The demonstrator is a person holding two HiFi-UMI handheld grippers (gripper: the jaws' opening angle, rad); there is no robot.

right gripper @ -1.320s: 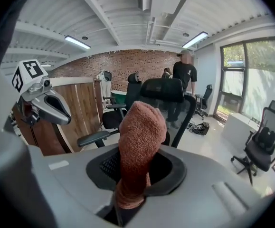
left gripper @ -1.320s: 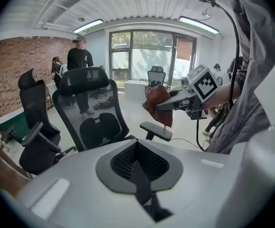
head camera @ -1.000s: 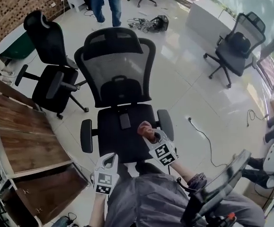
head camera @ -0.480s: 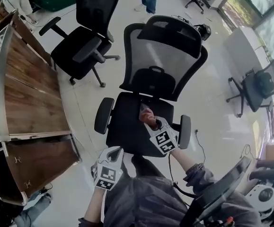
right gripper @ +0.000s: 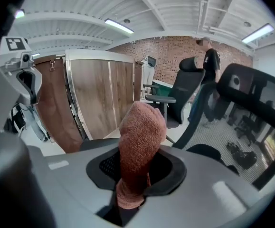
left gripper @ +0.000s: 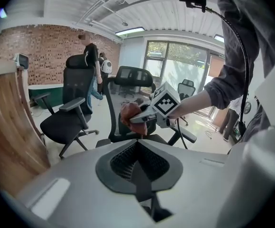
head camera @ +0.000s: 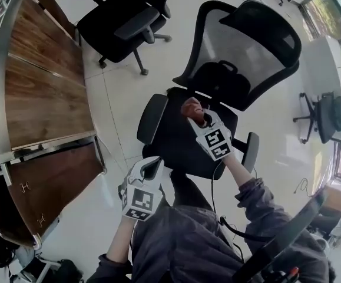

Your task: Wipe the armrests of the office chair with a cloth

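Observation:
The black office chair stands below me with its mesh back (head camera: 241,52) at the upper right. Its left armrest (head camera: 151,118) and right armrest (head camera: 251,152) flank the seat. My right gripper (head camera: 198,115) hovers over the seat's rear, between the two armrests, shut on a bunched reddish-brown cloth (head camera: 190,107) that sticks out past the jaws. In the right gripper view the cloth (right gripper: 141,137) fills the jaws. My left gripper (head camera: 152,167) is near the seat's front left corner, just below the left armrest, shut and holding nothing. The left gripper view looks at the cloth (left gripper: 129,114).
A wooden table with a metal rim (head camera: 40,81) runs along the left. A second black chair (head camera: 123,10) stands behind it, a third (head camera: 329,117) at the far right by a white cabinet (head camera: 320,52). A cable (head camera: 303,184) lies on the floor. A person (left gripper: 92,75) stands in the background.
My head has turned, so the chair now sits up and right in view. The right gripper keeps the cloth over the seat. The left gripper has come nearer the left armrest.

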